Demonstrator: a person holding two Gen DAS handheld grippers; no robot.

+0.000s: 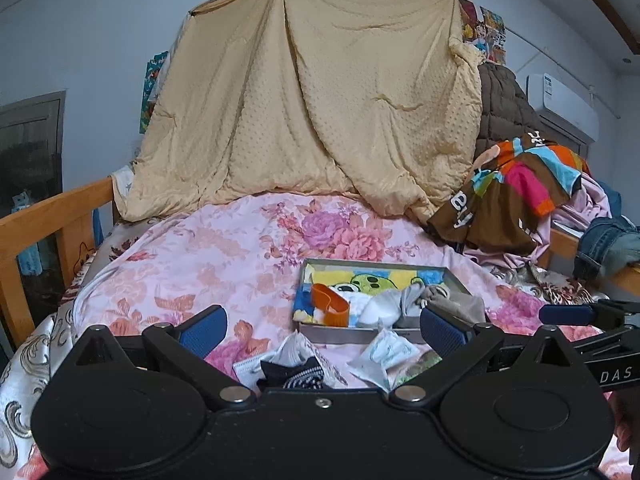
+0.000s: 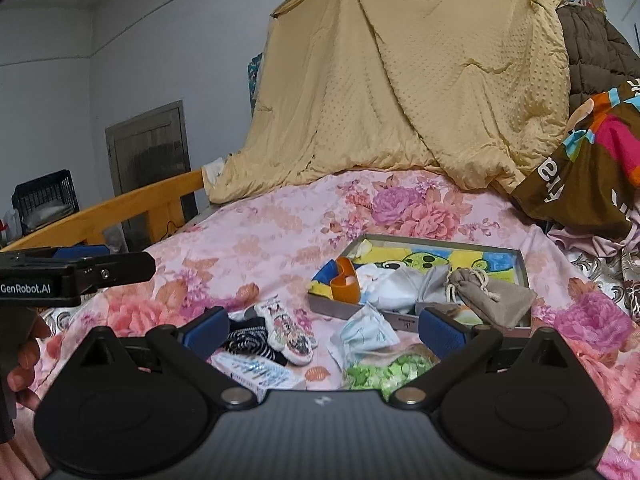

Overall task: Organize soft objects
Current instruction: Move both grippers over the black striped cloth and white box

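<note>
Soft objects lie on the pink floral bedspread (image 2: 248, 248): a grey drawstring pouch (image 2: 490, 298), an orange band (image 2: 347, 282) and white cloths sit in the shallow grey tray (image 2: 524, 268), while a striped sock (image 2: 250, 338), a patterned sock (image 2: 290, 330) and a face mask (image 2: 366, 334) rest just in front of it. My right gripper (image 2: 322, 330) and my left gripper (image 1: 322, 330) both have the 2 jaws spread wide and hold nothing.
</note>
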